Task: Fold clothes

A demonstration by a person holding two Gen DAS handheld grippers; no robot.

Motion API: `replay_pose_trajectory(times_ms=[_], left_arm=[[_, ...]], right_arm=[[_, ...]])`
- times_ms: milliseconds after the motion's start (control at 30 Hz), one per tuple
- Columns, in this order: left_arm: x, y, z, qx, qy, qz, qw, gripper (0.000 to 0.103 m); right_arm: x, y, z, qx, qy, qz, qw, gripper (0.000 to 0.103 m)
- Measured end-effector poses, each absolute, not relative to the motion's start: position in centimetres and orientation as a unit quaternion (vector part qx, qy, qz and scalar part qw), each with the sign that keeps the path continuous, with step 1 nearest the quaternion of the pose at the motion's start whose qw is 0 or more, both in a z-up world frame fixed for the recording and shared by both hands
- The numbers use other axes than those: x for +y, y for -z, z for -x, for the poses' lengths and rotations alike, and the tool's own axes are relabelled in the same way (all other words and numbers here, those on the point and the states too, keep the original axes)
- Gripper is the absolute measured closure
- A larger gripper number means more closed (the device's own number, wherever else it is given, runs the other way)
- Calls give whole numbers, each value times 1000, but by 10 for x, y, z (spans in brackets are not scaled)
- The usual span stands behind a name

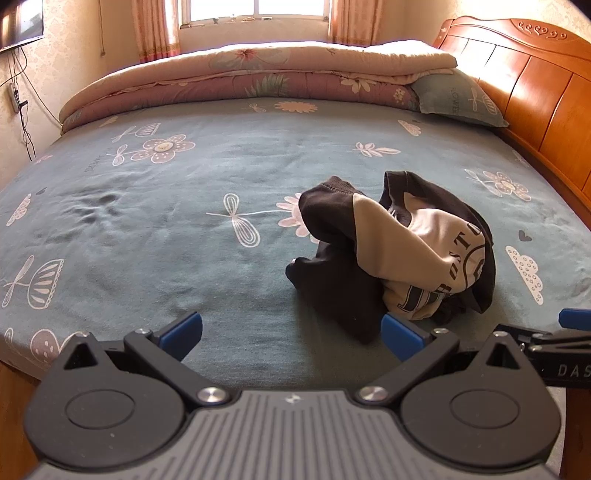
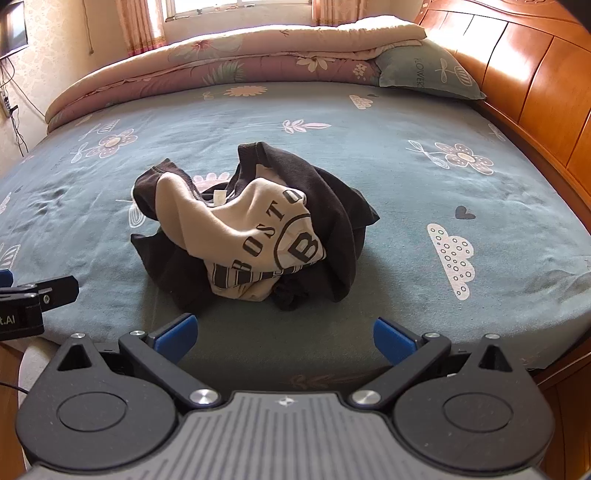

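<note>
Left hand-held gripper (image 1: 291,334) is held at the near edge of the bed, blue fingertips (image 1: 183,332) spread wide apart, nothing gripped. Right hand-held gripper (image 2: 283,338) is likewise held at the near bed edge, blue pads (image 2: 177,332) wide apart, nothing between them. Each gripper is seen at the edge of the other's view, side by side and apart. A crumpled sweatshirt (image 2: 255,229), dark brown with a cream front panel printed with "BOST" lettering and a large "B", is bunched in a heap on the bed just ahead of the right gripper; in the left wrist view the same heap (image 1: 399,251) lies ahead and to the right, its dark lower fold near the right-hand fingertip, contact not certain. The sheet (image 1: 184,221) is grey-blue with flower and cloud prints. A folded pink floral quilt (image 1: 258,74) is laid along the far side, a pillow (image 1: 458,98) beside it against the wooden headboard (image 1: 535,92). A curtained window (image 1: 255,11) is seen beyond.
</note>
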State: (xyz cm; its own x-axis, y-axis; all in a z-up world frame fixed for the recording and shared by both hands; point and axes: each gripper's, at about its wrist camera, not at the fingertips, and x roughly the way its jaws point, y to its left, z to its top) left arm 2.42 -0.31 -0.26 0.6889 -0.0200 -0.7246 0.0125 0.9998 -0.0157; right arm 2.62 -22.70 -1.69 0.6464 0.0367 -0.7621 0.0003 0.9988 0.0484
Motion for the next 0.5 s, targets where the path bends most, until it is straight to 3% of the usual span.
replay_pose_trajectory(times_ms=[500], left_arm=[[-13,23,-79,431,22,0,902,1]], right_arm=[[-238,35,-81,451,-12,-22,892,0]])
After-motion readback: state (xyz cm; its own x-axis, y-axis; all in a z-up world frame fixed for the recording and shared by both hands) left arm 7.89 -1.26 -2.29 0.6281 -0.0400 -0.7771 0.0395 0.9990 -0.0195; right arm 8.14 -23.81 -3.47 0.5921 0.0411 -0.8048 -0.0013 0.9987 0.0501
